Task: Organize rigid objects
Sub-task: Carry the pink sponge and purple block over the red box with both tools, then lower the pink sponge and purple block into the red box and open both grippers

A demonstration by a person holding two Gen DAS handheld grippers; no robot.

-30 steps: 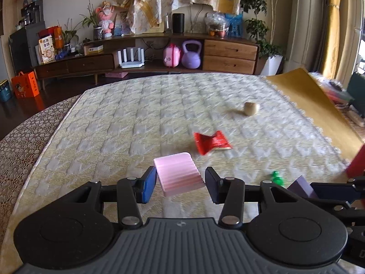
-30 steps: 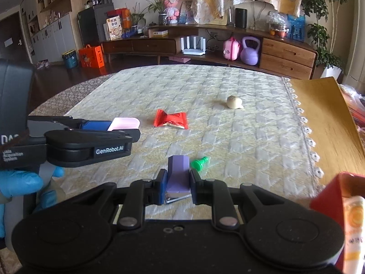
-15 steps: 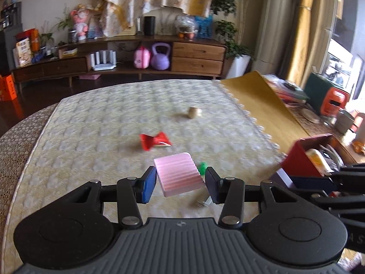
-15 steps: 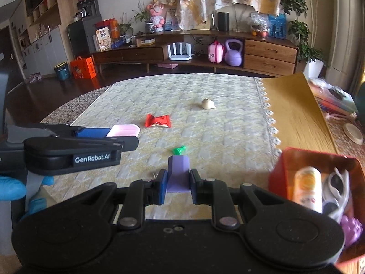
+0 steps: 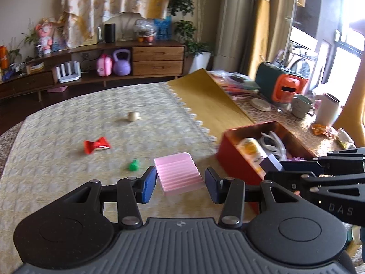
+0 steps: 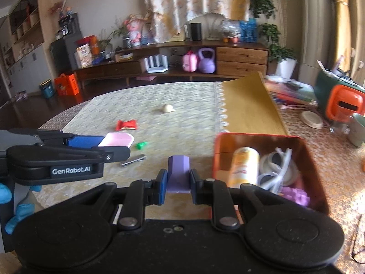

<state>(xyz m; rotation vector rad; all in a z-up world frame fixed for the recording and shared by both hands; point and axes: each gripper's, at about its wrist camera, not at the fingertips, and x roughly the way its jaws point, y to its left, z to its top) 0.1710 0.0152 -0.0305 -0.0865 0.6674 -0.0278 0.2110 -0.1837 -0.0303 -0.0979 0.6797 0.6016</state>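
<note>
Left wrist view: a pink ribbed block (image 5: 180,173) is being held in the left gripper (image 5: 180,183), jaws part-open around it, beside the red box (image 5: 230,159) for dropping in; the right gripper (image 6: 178,186), jaws nearly closed, is clamping a purple block (image 6: 178,173).

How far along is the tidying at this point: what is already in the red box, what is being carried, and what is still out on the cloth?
Done: the red box already holds a yellow bottle, white sunglasses and something purple. In hand: the left gripper carries a pink block, the right gripper a purple block, both near the box. Left: red wrapper, green piece, beige piece, metal clip.
</note>
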